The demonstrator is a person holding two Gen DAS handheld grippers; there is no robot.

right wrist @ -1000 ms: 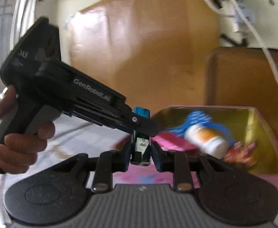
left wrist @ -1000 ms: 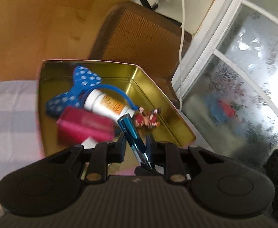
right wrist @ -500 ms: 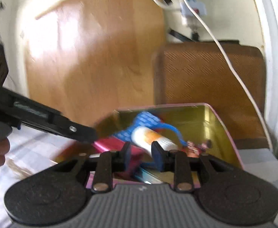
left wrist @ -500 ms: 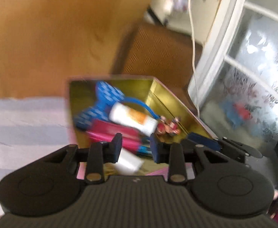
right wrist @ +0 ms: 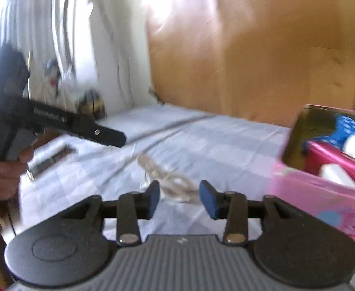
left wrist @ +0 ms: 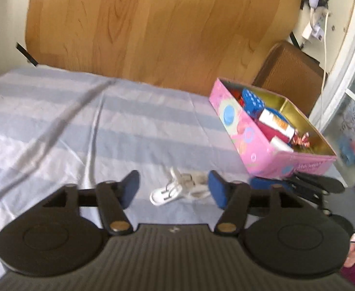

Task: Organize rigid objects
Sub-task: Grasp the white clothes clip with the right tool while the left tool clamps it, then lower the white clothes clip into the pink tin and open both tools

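Swung away from the pink box point(left wrist: 262, 145) since a moment ago, and out over the striped bed sheet point(left wrist: 56, 121). Holding nothing now in the left gripper point(left wrist: 172, 189), where a blue pen was pinched before. Holding nothing in the right gripper point(right wrist: 179, 198) either, where a small blue and black thing was pinched before.

Opening wide on the left, with blue pads far apart. Opening on the right too, but not as wide. Looking through both sets of pads at a small white thing point(left wrist: 177, 189), too blurry to name. Lying flat on the sheet toward the near edge of the bed, close to the near corner of the box, and not squeezed by any pad.

Seen from the right wrist: a hand point(right wrist: 5, 177) wrapped round the left gripper's black handle, up above the left side of the bed. Also a dark flat thing point(right wrist: 51, 160) on the sheet near that left edge, too blurry to name.

Farther back, sitting by the far right corner of the bed: the pink box, open on top and gold inside. Packed with a blue bow with white dots point(left wrist: 252, 100), a white bottle with an orange label point(left wrist: 276, 121), a red case point(left wrist: 272, 132) and a tiny red figure point(left wrist: 301, 140).

Standing behind the bed: a big wooden headboard point(left wrist: 165, 24). Tucked past the box: a brown chair point(left wrist: 291, 65).
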